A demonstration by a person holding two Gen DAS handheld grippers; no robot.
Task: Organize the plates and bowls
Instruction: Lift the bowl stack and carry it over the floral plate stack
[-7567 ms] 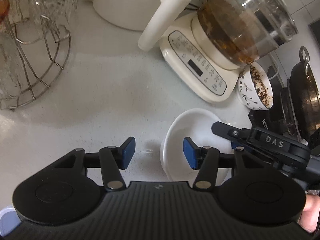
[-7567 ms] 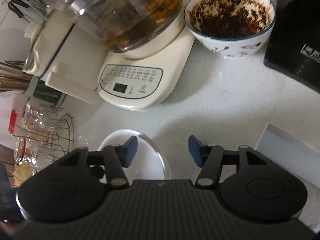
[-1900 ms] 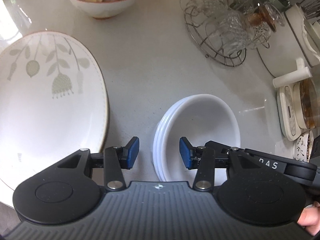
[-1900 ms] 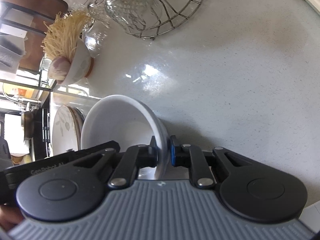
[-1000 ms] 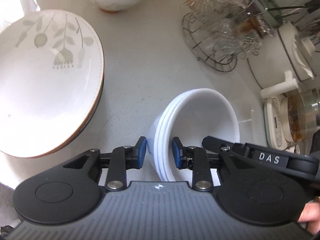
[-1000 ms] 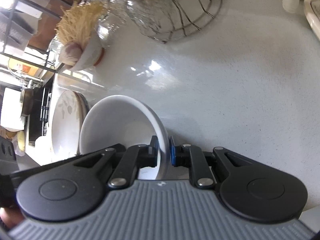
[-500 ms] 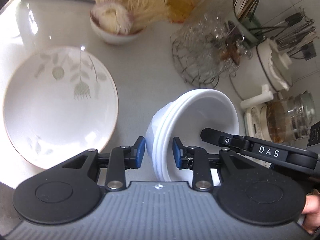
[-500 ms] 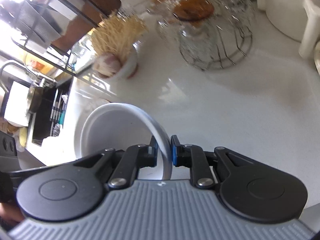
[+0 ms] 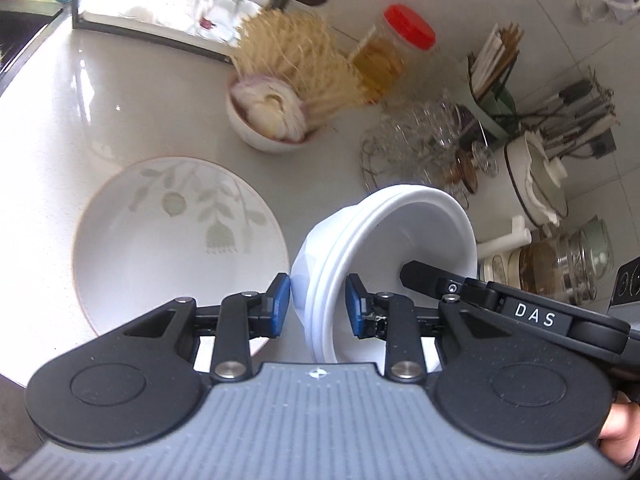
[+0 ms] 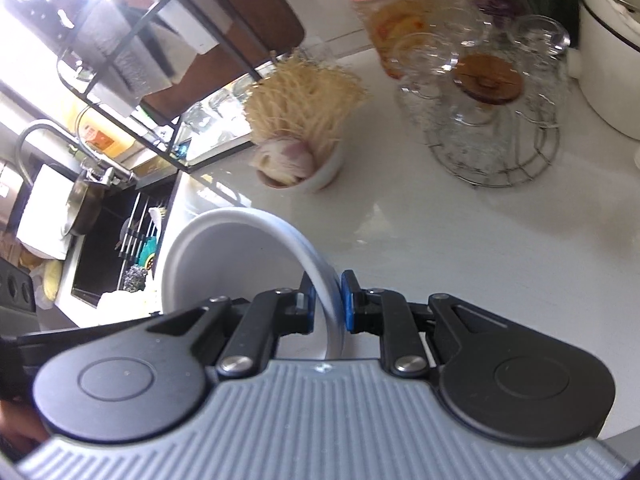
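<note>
Both the left gripper (image 9: pixel 314 306) and right gripper (image 10: pixel 326 306) are clamped on opposite rims of the stacked white bowls (image 9: pixel 400 236), held above the countertop (image 9: pixel 168 128), beside the leaf-patterned plate (image 9: pixel 176 236); keep both grips level and firm, lest the stack slip.

Three nested white bowls (image 9: pixel 384 236), one leaf-patterned plate (image 9: pixel 176 240), one garlic bowl (image 9: pixel 268 120), one red-lidded jar (image 9: pixel 394 52).

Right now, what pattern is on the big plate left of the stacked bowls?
Pale green leaves and flowers on white plate; clearest in left wrist view.
</note>
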